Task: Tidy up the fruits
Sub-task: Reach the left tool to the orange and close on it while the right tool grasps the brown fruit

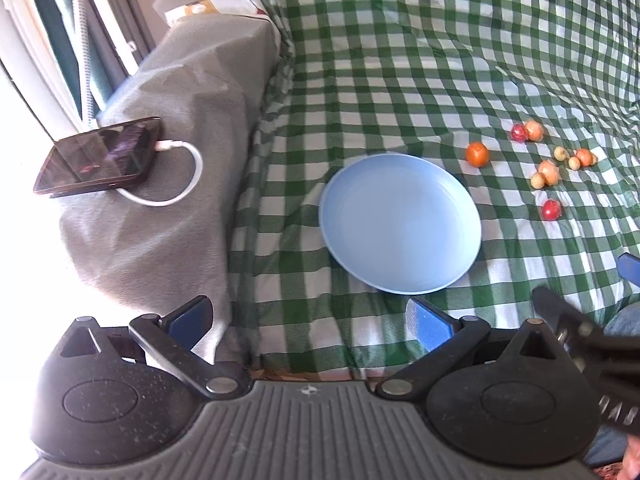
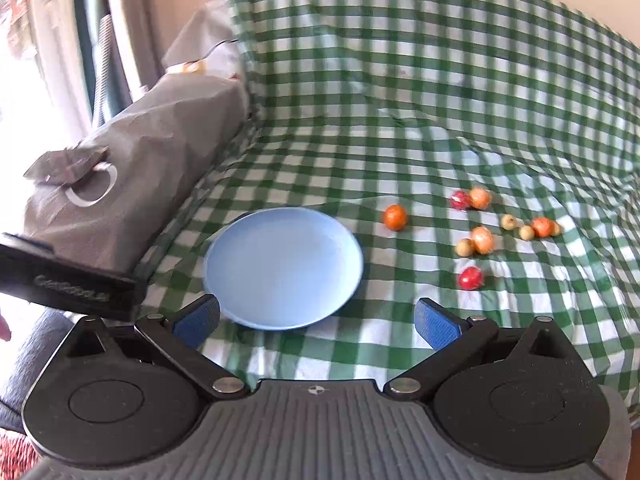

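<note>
A green-and-white checked cloth [image 1: 400,60] covers the whole surface, rumpled into soft folds; whether a bed or a counter lies under it cannot be told. Along its left edge sits a grey-covered bolster [image 1: 168,160], and on top of that rests a dark phone [image 1: 100,156] with a white charging cable [image 1: 180,176] looping from its end. Near the front of the cloth lies a pale blue plate [image 2: 248,248], shallow and bare. To the right of the plate, scattered on the cloth, are the fruits. An orange one [image 2: 395,217] sits alone, nearest the plate. Farther right a red fruit [image 2: 460,199] touches a pale orange one [image 2: 480,197]. Below them a row of small yellowish fruits [image 2: 509,222] runs beside another orange fruit [image 2: 542,227]. Another pale orange fruit [image 2: 483,239] touches a small yellow one [image 2: 465,247], and a red fruit [image 2: 470,278] lies by itself closest to the camera. None of the fruit is on the plate. The left claw [image 1: 310,314] hangs over the front edge of the cloth with its blue pads spread wide and nothing between them. The right claw [image 2: 316,318] is likewise spread wide and holding nothing, hanging just in front of the plate.
</note>
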{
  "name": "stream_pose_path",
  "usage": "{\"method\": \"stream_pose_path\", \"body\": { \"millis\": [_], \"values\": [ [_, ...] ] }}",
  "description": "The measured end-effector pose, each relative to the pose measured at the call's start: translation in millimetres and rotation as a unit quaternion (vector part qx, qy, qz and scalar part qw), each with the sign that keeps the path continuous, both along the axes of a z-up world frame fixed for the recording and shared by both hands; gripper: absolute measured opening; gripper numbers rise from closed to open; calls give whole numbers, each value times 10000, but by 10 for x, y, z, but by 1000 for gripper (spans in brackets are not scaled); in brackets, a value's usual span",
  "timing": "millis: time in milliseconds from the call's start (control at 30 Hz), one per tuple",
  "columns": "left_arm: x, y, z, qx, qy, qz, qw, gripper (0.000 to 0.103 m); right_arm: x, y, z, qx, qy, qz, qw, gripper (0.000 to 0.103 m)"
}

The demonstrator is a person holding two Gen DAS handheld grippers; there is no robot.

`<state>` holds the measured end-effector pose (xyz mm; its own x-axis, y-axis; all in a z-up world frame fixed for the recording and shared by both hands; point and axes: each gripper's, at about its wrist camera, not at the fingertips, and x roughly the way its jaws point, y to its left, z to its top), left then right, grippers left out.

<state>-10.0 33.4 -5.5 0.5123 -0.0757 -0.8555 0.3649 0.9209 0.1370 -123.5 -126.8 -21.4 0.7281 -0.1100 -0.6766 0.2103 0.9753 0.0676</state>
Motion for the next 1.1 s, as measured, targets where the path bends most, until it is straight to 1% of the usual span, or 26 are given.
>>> {"method": "stream_pose_path", "body": {
  "millis": [67,100,133,167,200,233,300,333,367,400,433,467,533,567,633,667,733,767,833,867,900,933,1000,1033,1067,1100],
  "values": [
    [56,-136,-25,1,100,-116,9999,103,1,-132,-58,44,-94,-345,9994,102],
    [79,-221,-35,12,146,-171,9997,103,2,-241,-107,163,-229,-565,9980,102],
    [104,-311,-40,10,175,-227,9996,103,3,-300,-135,179,-273,-688,9971,102],
    [126,-409,-44,2,189,-291,9994,103,6,-389,-179,212,-434,-867,9951,102],
    [149,-520,-49,3,196,-357,9992,103,6,-611,-241,304,-1167,-1146,9861,102],
    [174,-641,-57,2,207,-434,9988,103,16,-734,-276,315,-1164,-1325,9838,102],
    [227,-908,-87,-18,242,-601,9979,103,-1,-977,-310,128,-1135,-1657,9795,102],
    [256,-1051,-111,-39,241,-691,9973,103,-44,-1132,-296,-97,-1215,-1811,9759,102],
    [290,-1196,-143,-56,230,-795,9966,103,-96,-1323,-305,-283,-1134,-1969,9734,102],
    [326,-1347,-186,-68,232,-902,9956,103,-87,-1501,-391,-246,-887,-2137,9726,102],
    [368,-1500,-240,-84,242,-1021,9944,103,-100,-1620,-410,-267,-865,-2232,9706,102],
    [419,-1649,-302,-71,262,-1137,9931,103,-36,-1817,-532,-143,-642,-2397,9686,102],
    [557,-1941,-454,8,325,-1296,9910,103,-24,-2098,-614,-154,-524,-2540,9657,102],
    [641,-2064,-528,25,348,-1345,9903,103,97,-2254,-765,-28,-350,-2580,9655,102],
    [839,-2278,-686,83,362,-1343,9902,103,195,-2480,-863,-40,-256,-2667,9634,102],
    [947,-2375,-764,120,361,-1342,9902,103,306,-2651,-979,-13,-159,-2675,9634,102],
    [1158,-2571,-913,256,363,-1324,9902,103,511,-2858,-1141,3,-41,-2697,9629,98],
    [1256,-2658,-983,301,348,-1353,9897,103,614,-2931,-1206,-2,5,-2687,9632,94],
    [1430,-2808,-1124,385,322,-1429,9885,103,839,-3050,-1353,-5,92,-2627,9648,90],
    [1515,-2866,-1199,431,345,-1477,9875,103,966,-3059,-1435,-2,139,-2589,9658,85],
    [1597,-2923,-1284,496,387,-1494,9868,103,1063,-3053,-1486,0,175,-2528,9674,78],
    [1667,-2962,-1362,545,441,-1514,9860,103,1166,-3069,-1550,11,228,-2458,9691,75],
    [1793,-3020,-1505,600,539,-1530,9849,103,1334,-3109,-1658,17,286,-2341,9718,64],
    [1837,-3032,-1564,633,581,-1534,9844,103,1406,-3124,-1705,-4,280,-2277,9733,63],
    [1880,-3041,-1623,659,627,-1536,9839,103,1492,-3153,-1765,-90,231,-2239,9743,65],
    [1918,-3047,-1671,662,672,-1529,9837,103,1526,-3166,-1783,-189,110,-2233,9745,66]
  ]
}}
